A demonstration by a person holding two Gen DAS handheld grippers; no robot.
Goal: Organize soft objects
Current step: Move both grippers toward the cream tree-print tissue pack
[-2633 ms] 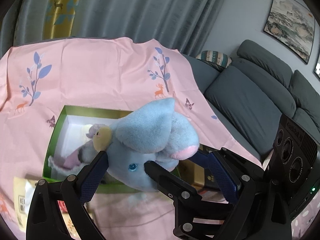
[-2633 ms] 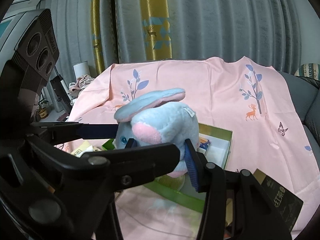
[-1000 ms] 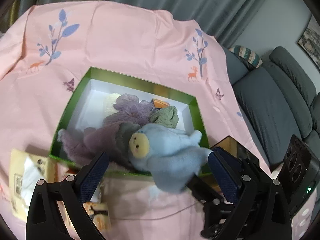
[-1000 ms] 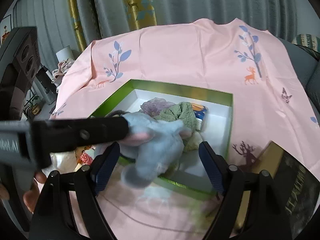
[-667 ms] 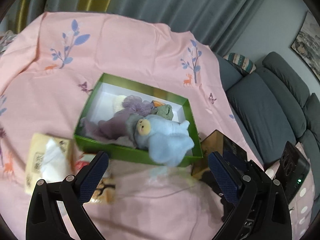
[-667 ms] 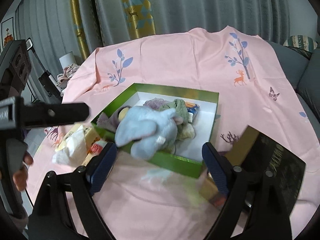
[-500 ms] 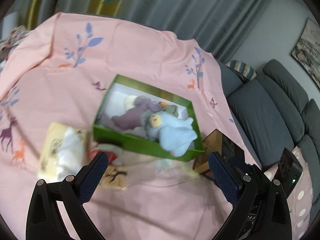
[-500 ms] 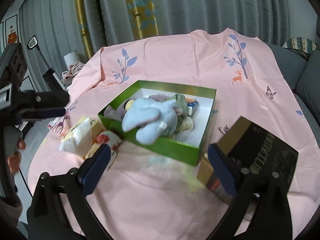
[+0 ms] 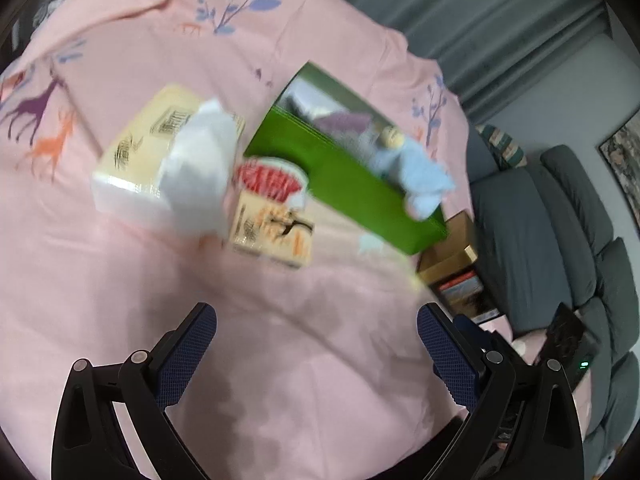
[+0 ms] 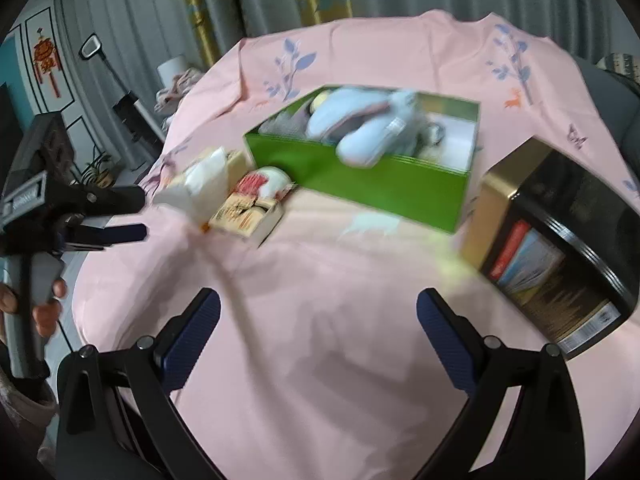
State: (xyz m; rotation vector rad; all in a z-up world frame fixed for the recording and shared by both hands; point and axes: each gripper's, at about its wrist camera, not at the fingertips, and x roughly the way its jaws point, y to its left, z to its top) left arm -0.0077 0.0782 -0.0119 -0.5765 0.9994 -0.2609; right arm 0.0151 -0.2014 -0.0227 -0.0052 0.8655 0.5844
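A light blue plush elephant (image 10: 360, 124) lies in the green box (image 10: 360, 184) on top of other soft things, one leg over the front wall. It also shows in the left wrist view (image 9: 416, 172) in the same green box (image 9: 340, 176). A purple soft thing (image 9: 340, 124) lies behind it. My left gripper (image 9: 316, 344) is open and empty, low over the pink cloth, well short of the box. My right gripper (image 10: 318, 320) is open and empty, also back from the box. The left gripper shows in the right wrist view (image 10: 132, 216) at the far left.
A tissue pack (image 9: 160, 160) and a small cream carton (image 9: 272, 224) lie left of the green box. A black and gold box (image 10: 560, 232) of books stands to its right. A grey sofa (image 9: 560, 216) is beyond the table's right edge.
Both grippers let go of the blue elephant into the green box, opened wide, and pulled back and down toward the near side of the table.
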